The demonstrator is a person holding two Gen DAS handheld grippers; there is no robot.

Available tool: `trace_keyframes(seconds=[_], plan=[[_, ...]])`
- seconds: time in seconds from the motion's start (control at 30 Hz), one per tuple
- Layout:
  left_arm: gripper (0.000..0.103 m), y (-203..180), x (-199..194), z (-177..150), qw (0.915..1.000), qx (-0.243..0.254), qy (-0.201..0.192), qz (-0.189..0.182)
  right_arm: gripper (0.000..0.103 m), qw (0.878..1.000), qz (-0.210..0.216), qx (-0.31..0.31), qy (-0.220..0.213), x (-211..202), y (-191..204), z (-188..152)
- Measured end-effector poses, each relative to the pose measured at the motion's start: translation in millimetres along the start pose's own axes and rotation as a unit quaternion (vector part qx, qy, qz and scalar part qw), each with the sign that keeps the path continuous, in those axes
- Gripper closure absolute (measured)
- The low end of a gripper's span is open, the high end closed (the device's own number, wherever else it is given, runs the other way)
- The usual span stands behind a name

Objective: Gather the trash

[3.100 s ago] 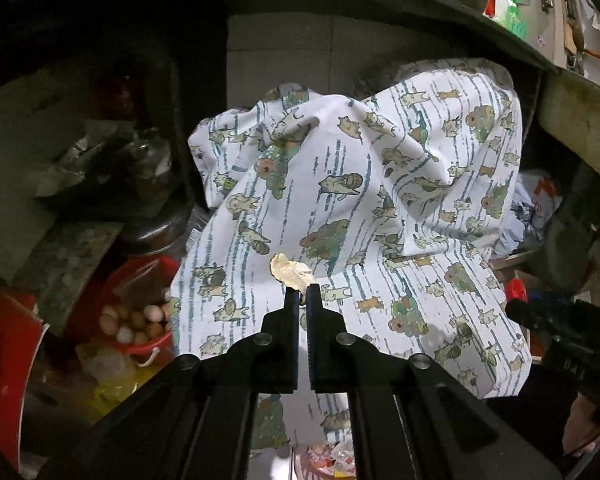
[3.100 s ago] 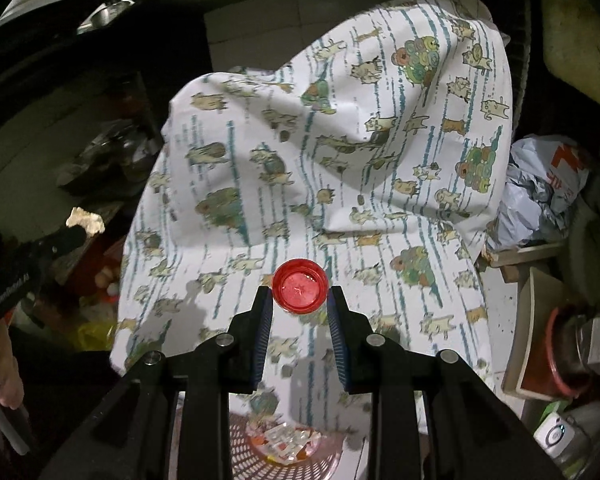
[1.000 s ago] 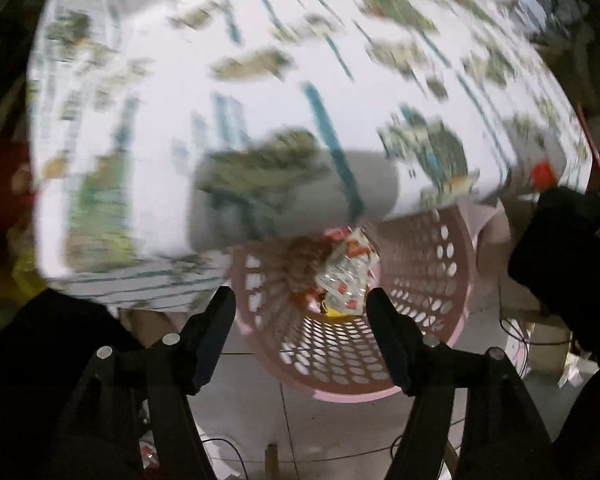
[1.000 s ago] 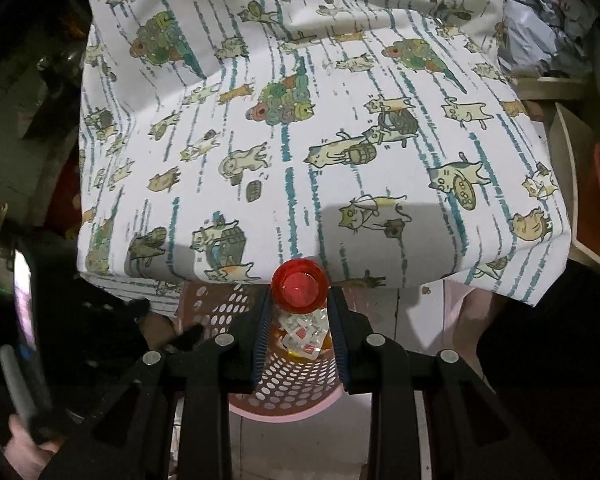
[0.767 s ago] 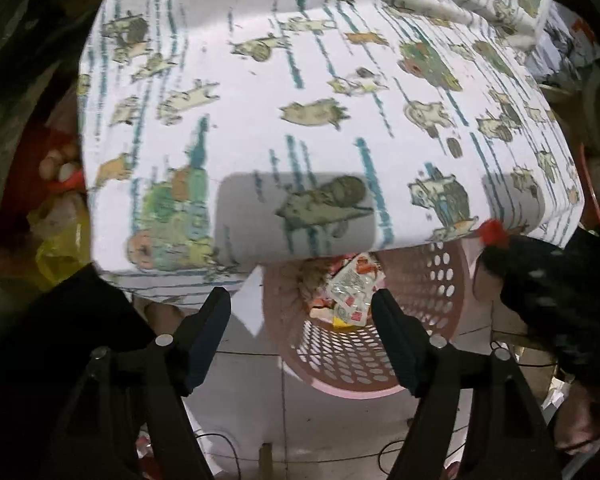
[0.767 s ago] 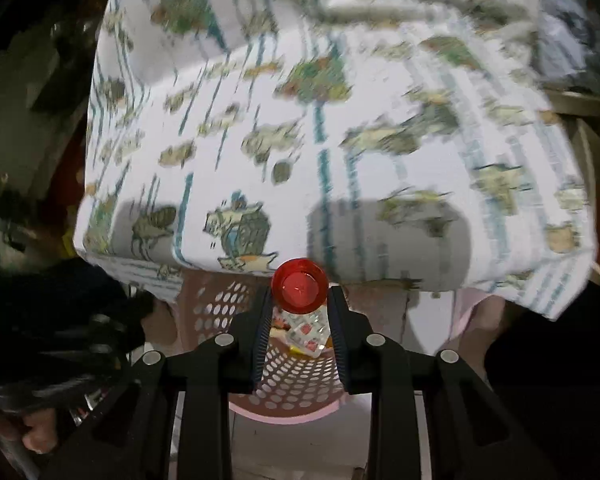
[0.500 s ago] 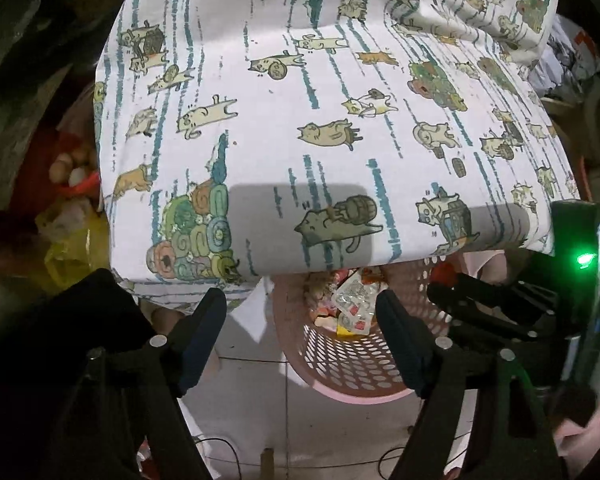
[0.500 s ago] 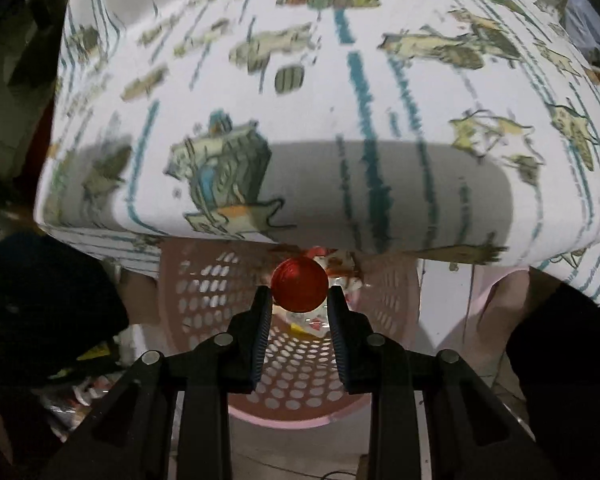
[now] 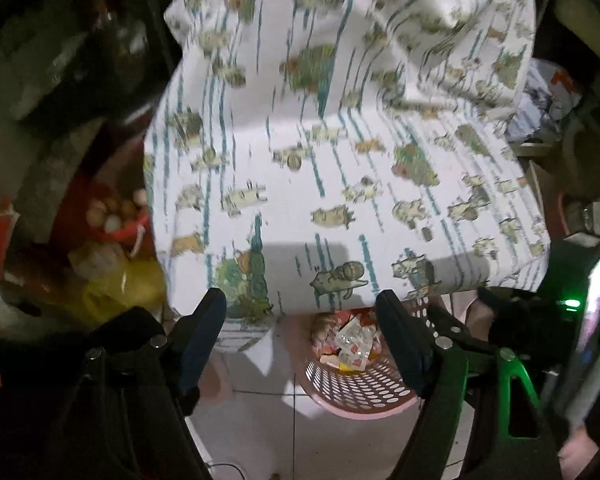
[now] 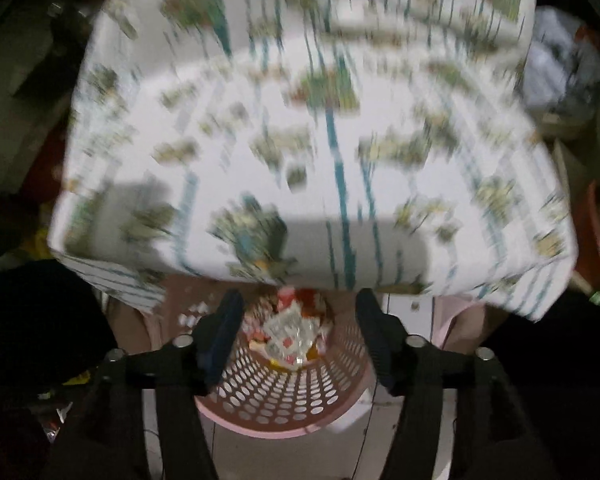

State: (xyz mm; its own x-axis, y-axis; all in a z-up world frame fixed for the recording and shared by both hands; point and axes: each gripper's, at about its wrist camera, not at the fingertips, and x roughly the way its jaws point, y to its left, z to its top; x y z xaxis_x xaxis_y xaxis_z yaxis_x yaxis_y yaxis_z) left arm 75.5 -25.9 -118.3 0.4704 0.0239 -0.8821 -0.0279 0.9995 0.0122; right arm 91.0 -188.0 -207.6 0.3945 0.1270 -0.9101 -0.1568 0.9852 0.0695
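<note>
We find the right gripper [image 10: 298,322] jaws just opened, empty, above the pink basket [image 10: 284,400]; left gripper [image 9: 300,320] jaws apart, empty.

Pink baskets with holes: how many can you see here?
1. The pink basket stands on the floor, partly under the edge of the patterned cloth, with wrappers inside. Others may be hidden.

1. We see the pink basket [image 10: 284,408] open from above on its near side.
2. The printed cloth [image 10: 300,160] overhangs the basket's far rim.
3. Wrappers [image 10: 292,332] heap in the basket's bottom.
</note>
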Motion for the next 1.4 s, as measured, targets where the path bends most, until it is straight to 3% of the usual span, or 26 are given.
trace_keyframes(seconds=[0.2,0.27,0.37,0.4,0.57,0.7,0.8,0.87,1.4], plan=[[0.027,12.8,-55.8,-12.6,0.9972,-0.018,-0.072,0.012,0.029,0.994,-0.011,-0.007,-0.106,-90.1,1.2,5.3],[0.02,16.5,-71.4,-21.6,0.9946,-0.02,-0.101,0.016,0.028,0.991,-0.012,0.004,-0.136,-115.8,-1.8,-0.9],[0.005,20.3,-86.1,-33.7,0.99,-0.025,-0.138,0.013,0.026,0.982,-0.047,-0.017,-0.182,-147.4,0.6,-12.2],[0.0,21.2,-88.2,-37.9,0.9887,-0.028,-0.147,0.005,0.023,0.981,-0.039,-0.021,-0.191,-156.4,0.3,-15.9],[0.0,18.1,-92.4,-46.8,0.987,-0.03,-0.157,0.007,0.015,0.977,-0.002,0.025,-0.213,-185.8,-17.3,-36.2],[0.0,12.2,-100.8,-50.2,0.9821,-0.019,-0.185,0.031,0.014,0.97,-0.016,0.028,-0.241,-197.4,-26.3,-51.5],[0.0,8.5,-104.6,-50.8,0.9799,-0.011,-0.197,0.028,0.014,0.969,-0.019,0.038,-0.244,-202.3,-27.9,-52.3],[0.0,7.1,-105.0,-50.2,0.9797,-0.009,-0.199,0.021,0.014,0.967,-0.007,0.037,-0.251,-204.5,-26.7,-52.8],[0.0,6.2,-101.4,-48.6,0.9804,-0.013,-0.196,0.01,0.014,0.965,-0.035,0.011,-0.26,-199.8,-20.6,-52.1]])
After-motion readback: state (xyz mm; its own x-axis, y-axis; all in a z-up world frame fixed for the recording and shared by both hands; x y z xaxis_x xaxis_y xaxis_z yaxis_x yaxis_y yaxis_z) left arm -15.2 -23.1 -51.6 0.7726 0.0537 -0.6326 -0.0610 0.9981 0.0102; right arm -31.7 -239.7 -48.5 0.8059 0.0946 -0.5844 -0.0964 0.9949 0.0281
